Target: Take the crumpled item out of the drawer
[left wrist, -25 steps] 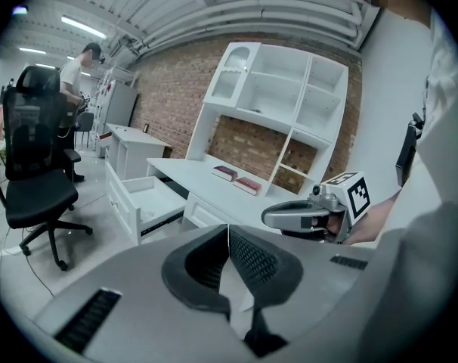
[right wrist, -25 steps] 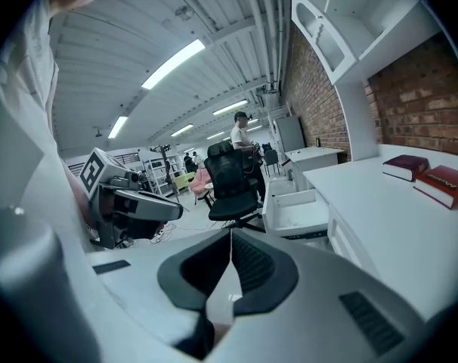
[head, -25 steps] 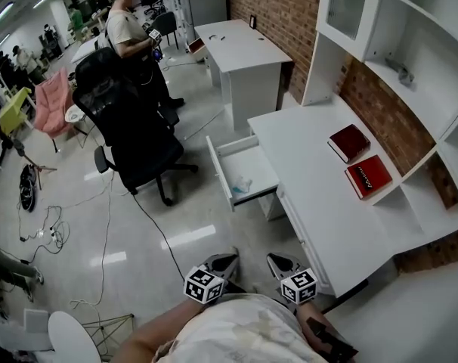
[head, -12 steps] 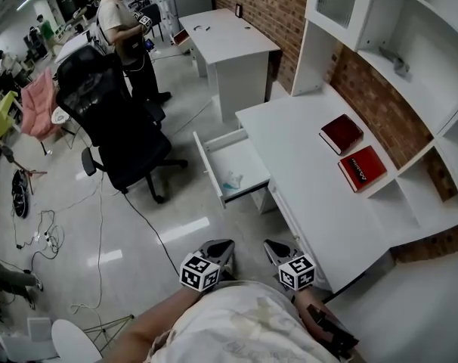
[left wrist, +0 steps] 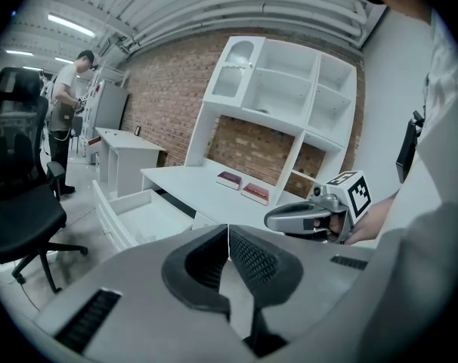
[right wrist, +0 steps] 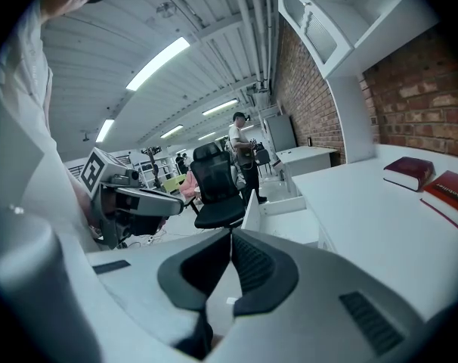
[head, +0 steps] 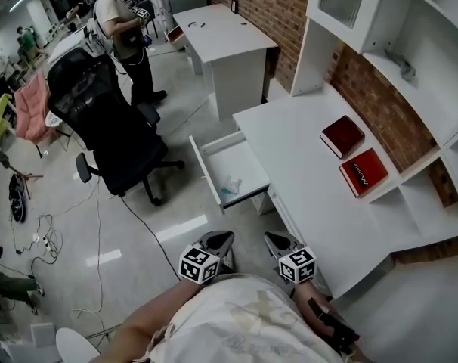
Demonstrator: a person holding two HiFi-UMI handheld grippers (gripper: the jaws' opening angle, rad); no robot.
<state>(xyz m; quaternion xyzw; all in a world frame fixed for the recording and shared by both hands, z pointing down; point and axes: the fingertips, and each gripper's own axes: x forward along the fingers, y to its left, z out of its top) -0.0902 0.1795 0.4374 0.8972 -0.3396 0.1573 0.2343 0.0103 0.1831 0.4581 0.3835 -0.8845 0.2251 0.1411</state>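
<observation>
The white drawer (head: 201, 171) stands pulled out from the desk, and a small pale crumpled item (head: 230, 184) lies near its front end. At the bottom of the head view both grippers are held side by side in front of the person's body, well short of the drawer. My left gripper (head: 218, 240) is shut and empty, and so is my right gripper (head: 276, 242). The left gripper view shows the closed jaws (left wrist: 228, 228) with the open drawer (left wrist: 138, 214) beyond. In the right gripper view the jaws (right wrist: 230, 233) meet too, with the drawer (right wrist: 278, 206) ahead.
A black office chair (head: 112, 127) stands left of the drawer. On the white desk (head: 312, 187) lie two red books (head: 342, 136) (head: 363, 172) below wall shelves. A second white desk (head: 221, 40) and a standing person (head: 119, 21) are farther back. Cables lie on the floor (head: 40, 237).
Both grippers, still shut, have advanced together with the person toward the desk. They sit slightly higher in the head view, and the chair and drawer have shifted left.
</observation>
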